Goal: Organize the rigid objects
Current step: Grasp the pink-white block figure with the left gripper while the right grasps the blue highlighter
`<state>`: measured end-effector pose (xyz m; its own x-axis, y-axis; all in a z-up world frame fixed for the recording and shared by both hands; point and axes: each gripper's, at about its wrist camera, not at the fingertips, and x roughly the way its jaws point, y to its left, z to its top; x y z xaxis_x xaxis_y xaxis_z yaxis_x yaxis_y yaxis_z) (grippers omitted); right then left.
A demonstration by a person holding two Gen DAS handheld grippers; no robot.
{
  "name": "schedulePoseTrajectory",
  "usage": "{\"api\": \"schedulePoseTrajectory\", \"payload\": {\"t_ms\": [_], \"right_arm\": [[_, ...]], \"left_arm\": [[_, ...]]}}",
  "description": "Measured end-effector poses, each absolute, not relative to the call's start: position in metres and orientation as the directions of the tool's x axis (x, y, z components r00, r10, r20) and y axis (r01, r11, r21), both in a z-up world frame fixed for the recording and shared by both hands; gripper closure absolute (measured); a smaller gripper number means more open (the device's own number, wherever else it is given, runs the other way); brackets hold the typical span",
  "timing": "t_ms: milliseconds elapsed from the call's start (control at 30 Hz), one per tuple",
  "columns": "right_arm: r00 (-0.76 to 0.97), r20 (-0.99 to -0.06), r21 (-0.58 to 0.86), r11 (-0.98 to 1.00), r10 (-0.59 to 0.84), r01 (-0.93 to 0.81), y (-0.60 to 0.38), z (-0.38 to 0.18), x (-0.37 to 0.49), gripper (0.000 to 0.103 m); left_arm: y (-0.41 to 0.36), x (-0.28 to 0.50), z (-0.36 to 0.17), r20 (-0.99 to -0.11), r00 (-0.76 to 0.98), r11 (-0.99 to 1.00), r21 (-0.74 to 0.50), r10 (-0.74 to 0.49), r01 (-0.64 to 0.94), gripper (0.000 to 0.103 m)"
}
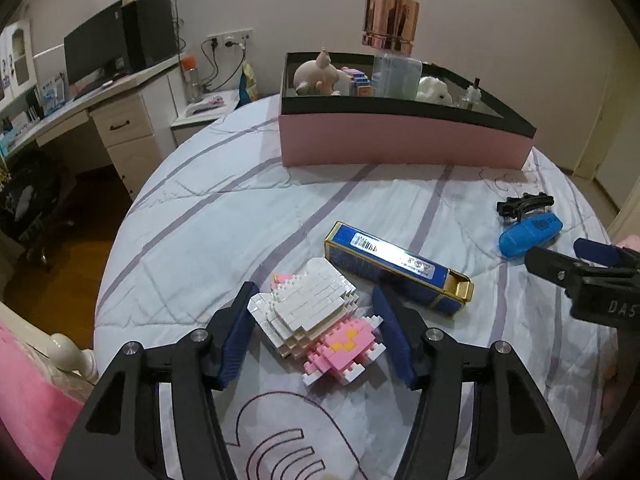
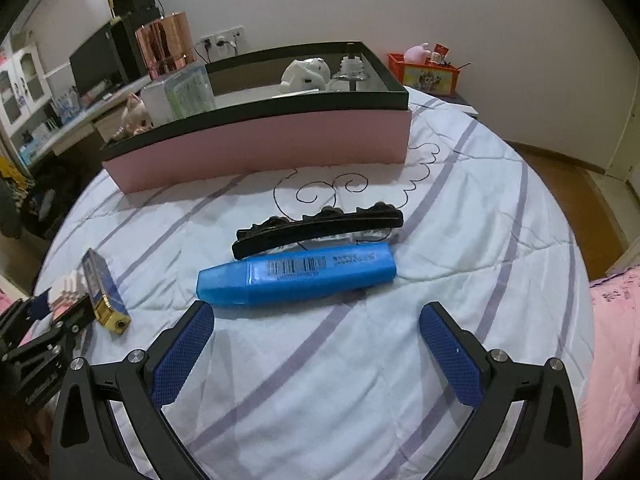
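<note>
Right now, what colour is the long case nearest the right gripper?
Bright blue case with a barcode label, clearest in the right wrist view.

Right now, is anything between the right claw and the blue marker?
No. Only bare bedsheet lies between the open right claw and the marker. The black hair clip sits behind the marker.

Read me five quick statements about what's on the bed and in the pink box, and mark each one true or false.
1. The block figure lies between the left gripper's fingers. True.
2. The right gripper is shut on the blue marker. False: it is open, with the marker ahead of its fingertips.
3. The black hair clip lies in the pink box. False: it lies on the bed beside the marker.
4. A white plush toy sits in the box. True.
5. The blue and gold box stands upright. False: it lies flat.
</note>
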<state>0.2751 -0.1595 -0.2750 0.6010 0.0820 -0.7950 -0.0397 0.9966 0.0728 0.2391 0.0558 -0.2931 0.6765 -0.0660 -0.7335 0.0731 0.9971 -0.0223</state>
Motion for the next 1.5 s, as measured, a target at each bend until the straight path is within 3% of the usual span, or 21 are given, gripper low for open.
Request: {"api": "schedulePoseTrajectory", "payload": {"t_ms": [367,533,700,867,1000,1100,1300,1367,1400,1433,1500], "right_arm": [[0.595,-0.798,0.127,0.992,0.093,0.016,-0.139,-0.276,0.293,0.0],[0.599,-0.8,0.023,1.0,0.019,-0.002,-0.125,-0.282,0.305,0.001],[0.623,-0.782,-0.024,0.998,0.021,-0.063,-0.133,-0.275,0.297,0.054],[0.622,-0.78,0.019,0.997,0.062,-0.076,-0.162,-0.271,0.281,0.073],[0.63,-0.771,0.073,0.995,0.096,-0.063,-0.177,-0.268,0.278,0.073],[0.638,-0.768,0.046,0.998,0.056,-0.031,-0.177,-0.269,0.288,0.061],[0.629,-0.777,-0.01,1.0,0.011,-0.03,-0.173,-0.273,0.315,0.057],[0.63,-0.777,-0.027,0.999,0.005,-0.042,-0.172,-0.273,0.319,0.06],[0.631,-0.776,-0.033,0.998,0.011,-0.058,-0.171,-0.272,0.319,0.07],[0.634,-0.773,-0.03,0.997,0.021,-0.071,-0.171,-0.272,0.318,0.074],[0.637,-0.769,-0.012,0.996,0.046,-0.085,-0.173,-0.271,0.313,0.076]], "left_arm": [[0.055,0.232,-0.289,-0.735,0.673,0.995,-0.019,-0.082,0.101,0.043],[0.055,0.232,-0.291,-0.742,0.665,0.993,-0.013,-0.086,0.114,0.043],[0.053,0.231,-0.291,-0.741,0.666,0.993,-0.012,-0.085,0.114,0.042],[0.051,0.229,-0.291,-0.739,0.667,0.993,-0.015,-0.09,0.117,0.042],[0.047,0.23,-0.291,-0.742,0.666,0.994,-0.003,-0.077,0.112,0.042],[0.045,0.229,-0.291,-0.743,0.665,0.994,-0.001,-0.075,0.112,0.042],[0.045,0.232,-0.293,-0.743,0.666,0.995,-0.004,-0.068,0.097,0.042],[0.044,0.232,-0.294,-0.736,0.674,0.996,-0.004,-0.067,0.094,0.044],[0.044,0.231,-0.294,-0.732,0.678,0.996,-0.004,-0.066,0.093,0.044],[0.044,0.231,-0.293,-0.729,0.682,0.996,-0.006,-0.066,0.091,0.044],[0.047,0.229,-0.292,-0.719,0.69,0.996,-0.032,-0.078,0.079,0.044]]}}
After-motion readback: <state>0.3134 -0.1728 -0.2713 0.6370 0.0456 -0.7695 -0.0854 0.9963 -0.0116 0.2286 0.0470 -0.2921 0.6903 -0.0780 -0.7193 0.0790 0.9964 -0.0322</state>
